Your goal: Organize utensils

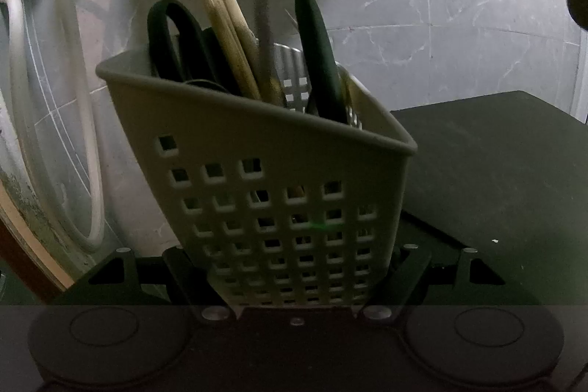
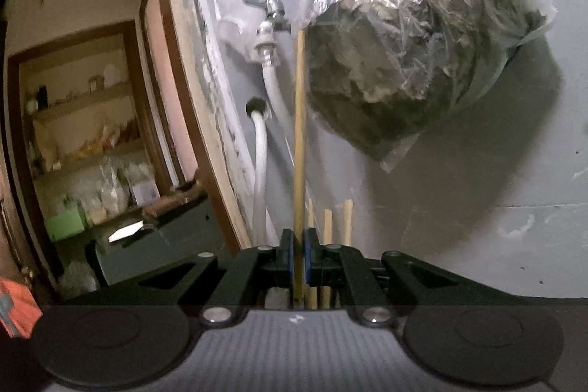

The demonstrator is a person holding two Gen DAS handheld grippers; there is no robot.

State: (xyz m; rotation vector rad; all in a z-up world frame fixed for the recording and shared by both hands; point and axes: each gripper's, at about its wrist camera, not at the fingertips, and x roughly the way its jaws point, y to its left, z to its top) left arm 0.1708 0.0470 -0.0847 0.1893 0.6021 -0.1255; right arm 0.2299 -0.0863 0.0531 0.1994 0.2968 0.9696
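One perforated grey caddy [image 1: 279,179] fills the left wrist view, tilted, its lower end clamped between the two fingers of the left gripper [image 1: 294,267], which press its side walls on a dark counter [image 1: 496,164]. Inside it stand three pale chopsticks [image 1: 220,13] bunched together, one scissors [image 1: 176,39] with black loop handles, one dark green handle [image 1: 316,54] whose working end is hidden below the rim, and one stained stick [image 1: 262,24] rising out of the top of the frame into shadow. What lies at the bottom of the caddy is too dark to make out through the holes. In the right wrist view the right gripper [image 2: 299,256] is nearly closed, its blue pads pinching one chopstick [image 2: 300,135] that stands upright in front of the wall; its lower end is cut off behind the gripper body. Three more stick tips [image 2: 328,223] show just beside the right finger. Behind them are one tap [image 2: 270,13], two white hoses [image 2: 261,164], and one clear plastic bag [image 2: 415,35] of dark, unidentifiable contents hanging on the wall. A doorway at left opens on blurred shelves [image 2: 84,135]; no writing or label can be read anywhere.
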